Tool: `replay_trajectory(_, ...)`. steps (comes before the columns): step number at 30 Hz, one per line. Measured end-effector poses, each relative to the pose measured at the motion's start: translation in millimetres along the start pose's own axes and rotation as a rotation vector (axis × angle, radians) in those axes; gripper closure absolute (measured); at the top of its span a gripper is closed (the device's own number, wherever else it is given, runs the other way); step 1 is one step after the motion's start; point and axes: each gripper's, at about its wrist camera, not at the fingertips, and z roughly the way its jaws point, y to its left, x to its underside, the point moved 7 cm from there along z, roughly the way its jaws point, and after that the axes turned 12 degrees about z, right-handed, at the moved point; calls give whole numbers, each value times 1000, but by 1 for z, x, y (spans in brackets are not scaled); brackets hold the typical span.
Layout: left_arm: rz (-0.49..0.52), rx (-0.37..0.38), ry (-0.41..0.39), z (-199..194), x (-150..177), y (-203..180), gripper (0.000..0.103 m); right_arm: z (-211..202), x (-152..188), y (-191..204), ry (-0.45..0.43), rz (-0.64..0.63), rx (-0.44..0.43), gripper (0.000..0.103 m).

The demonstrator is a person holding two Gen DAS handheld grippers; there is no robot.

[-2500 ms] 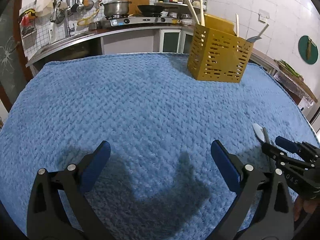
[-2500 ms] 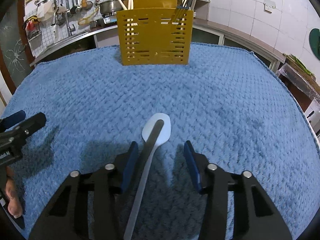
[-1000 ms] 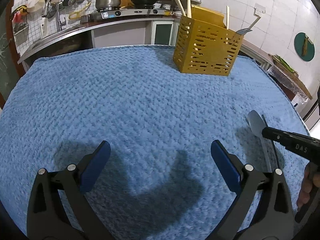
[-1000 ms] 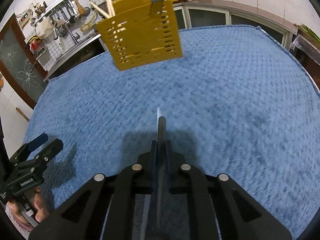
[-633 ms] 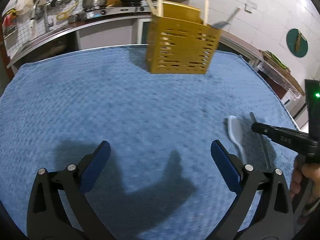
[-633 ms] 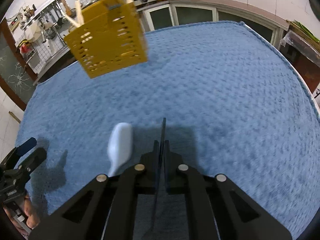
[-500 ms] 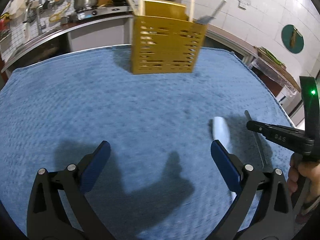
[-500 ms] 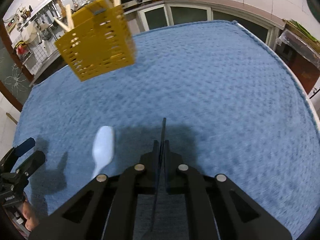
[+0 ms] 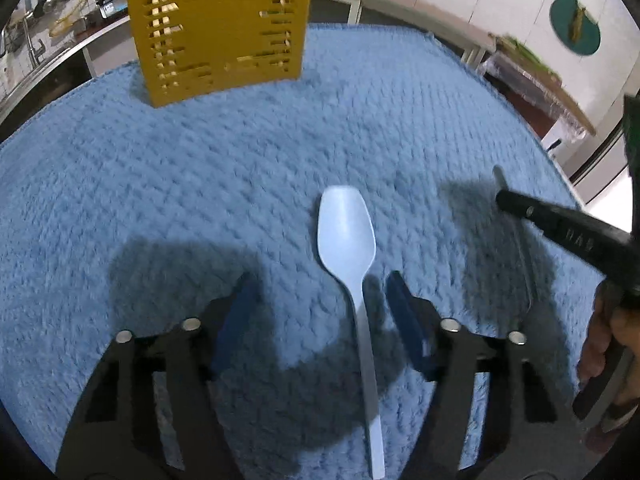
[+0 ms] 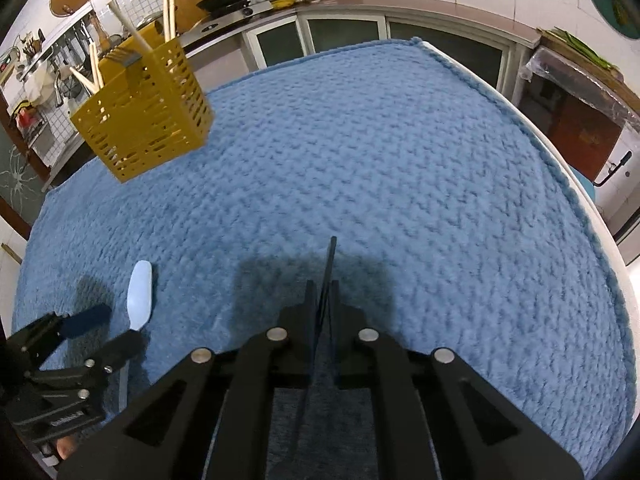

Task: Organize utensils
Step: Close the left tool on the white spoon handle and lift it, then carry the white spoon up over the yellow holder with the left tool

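A pale spoon (image 9: pixel 346 232) lies on the blue towel (image 9: pixel 120 184), bowl pointing away, handle running back toward me. My left gripper (image 9: pixel 320 282) straddles that handle; its jaws are closing, and the blue pads stand clear of it on both sides. The right wrist view shows the same spoon (image 10: pixel 141 292) with the left gripper (image 10: pixel 116 326) behind it. My right gripper (image 10: pixel 323 286) is shut on a thin metal knife (image 10: pixel 329 264), held edge-on above the towel (image 10: pixel 400 160). The knife tip (image 9: pixel 498 171) pokes past the right gripper (image 9: pixel 505 200). A yellow slotted holder (image 9: pixel 224 28) (image 10: pixel 148 116) stands at the far side.
Chopsticks (image 10: pixel 168 12) and other utensils stick up out of the holder. The towel's right edge (image 10: pixel 592 216) drops off beside a cabinet. A kitchen counter with pans (image 10: pixel 224 0) runs behind. A person's hand (image 9: pixel 604 340) grips the right tool.
The right gripper shut on the knife, lifted it off the spoon and carried it right. The left gripper swung right over the spoon, and its jaws have narrowed around the handle.
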Motion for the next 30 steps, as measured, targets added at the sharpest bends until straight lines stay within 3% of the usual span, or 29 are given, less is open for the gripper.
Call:
replay_trajectory(5,31,-63,29,4,1,-4,54,3,0,0,4,3,-4,97)
replay_trajectory(6,32,-59,34,4,0,-4,65,3,1,1,4,-1,-3,97)
replay_trajectory(8,29,-40,45,5,-3,-4,78,3,1,5,1,-15,4,97)
replay_trajectory(9,25,-32,48,5,-5,-5,90,2,2,7,-1,-20,7,97)
replay_trajectory(10,26,-26,51,5,-6,-2,94,1,3,7,-2,-23,7,97)
replay_trajectory(14,-20,20,35,2,-10,7,95,-8,4,16,-21,-39,-5,98)
replay_trajectory(19,-64,36,-55,-18,-14,24,95,-25,3,27,-65,-41,-39,100)
replay_trajectory(30,-103,-39,-235,-75,-24,76,97,-56,-7,70,-182,-91,-98,100)
